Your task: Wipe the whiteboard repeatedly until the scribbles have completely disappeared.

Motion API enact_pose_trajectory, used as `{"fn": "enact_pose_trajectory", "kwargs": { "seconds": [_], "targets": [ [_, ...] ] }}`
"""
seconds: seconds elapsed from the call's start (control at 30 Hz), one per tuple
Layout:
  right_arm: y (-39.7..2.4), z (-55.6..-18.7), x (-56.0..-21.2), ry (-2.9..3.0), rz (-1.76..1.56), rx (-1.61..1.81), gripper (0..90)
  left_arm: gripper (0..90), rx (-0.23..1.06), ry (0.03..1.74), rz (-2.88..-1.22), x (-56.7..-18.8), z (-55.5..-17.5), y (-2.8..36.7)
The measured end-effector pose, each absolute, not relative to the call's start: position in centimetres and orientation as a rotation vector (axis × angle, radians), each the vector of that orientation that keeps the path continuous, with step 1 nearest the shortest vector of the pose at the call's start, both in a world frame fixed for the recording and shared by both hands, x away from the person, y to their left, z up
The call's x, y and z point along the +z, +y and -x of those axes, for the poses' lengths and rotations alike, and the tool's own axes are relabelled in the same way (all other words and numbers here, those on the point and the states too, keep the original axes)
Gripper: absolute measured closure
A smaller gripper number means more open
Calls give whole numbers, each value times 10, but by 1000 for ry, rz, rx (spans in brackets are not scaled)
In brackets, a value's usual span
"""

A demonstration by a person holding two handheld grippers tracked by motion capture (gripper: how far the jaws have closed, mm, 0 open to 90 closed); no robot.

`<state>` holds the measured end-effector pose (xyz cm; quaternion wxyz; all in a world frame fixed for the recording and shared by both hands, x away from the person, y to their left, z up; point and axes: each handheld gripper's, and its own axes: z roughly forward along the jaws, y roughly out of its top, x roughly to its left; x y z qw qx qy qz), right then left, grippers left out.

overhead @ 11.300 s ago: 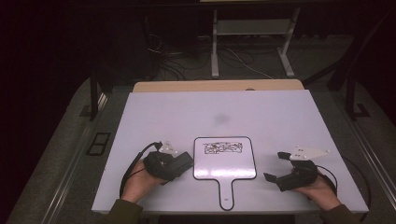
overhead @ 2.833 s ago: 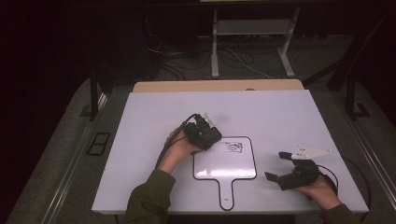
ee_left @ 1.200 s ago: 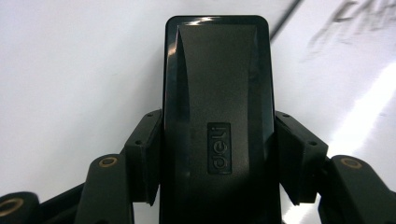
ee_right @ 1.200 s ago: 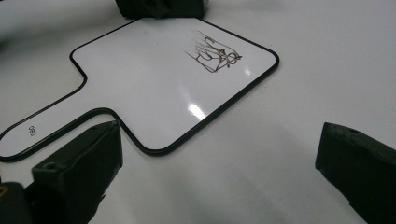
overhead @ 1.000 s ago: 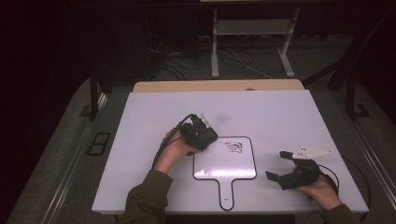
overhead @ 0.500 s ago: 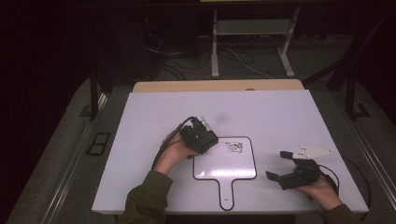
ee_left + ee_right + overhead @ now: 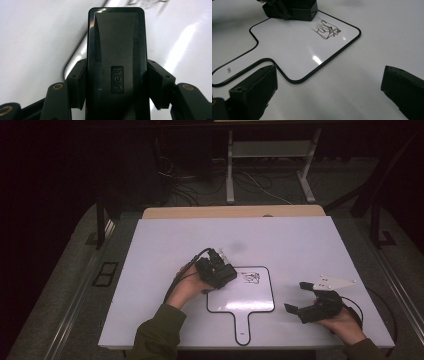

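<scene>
One black rectangular plastic eraser (image 7: 116,65), label "deli", clamped in left hand-held gripper (image 7: 216,270). One white black-edged paddle-shaped whiteboard (image 7: 240,297), one scribble (image 7: 326,30). Right hand-held gripper (image 7: 299,298) wide, empty.

Eraser (image 7: 116,65): I read "deli" embossed on its black back. Whiteboard (image 7: 294,53) handle: small printed mark, possibly "deli" too; too blurred to confirm.

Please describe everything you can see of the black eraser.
The black eraser is a long, rounded block of matte plastic with a small raised "deli" logo on its top. The left gripper clamps its two long sides. It lies flat on the upper left corner of the small whiteboard, left of the scribble.
</scene>
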<state>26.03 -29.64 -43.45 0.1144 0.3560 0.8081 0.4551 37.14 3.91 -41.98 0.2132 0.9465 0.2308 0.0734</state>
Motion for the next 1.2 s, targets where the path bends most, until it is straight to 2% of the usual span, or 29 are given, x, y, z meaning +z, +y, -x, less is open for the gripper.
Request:
{"fn": "enact_pose_trajectory", "kwargs": {
  "seconds": [0.23,0.47,0.9,1.2],
  "targets": [
    [-296,-260,-434,2368,-1044,1332,0,394,253,691,-2607,-420,-384,43],
    [-297,-261,-435,2368,-1049,1332,0,393,174,700,-2561,-420,-393,41],
    [-298,-260,-434,2364,-1045,1338,0,394,183,675,-2534,-415,-393,40],
    [-297,-260,-434,2363,-1049,1336,0,398,157,605,-2553,-415,-389,15]
  ]
}}
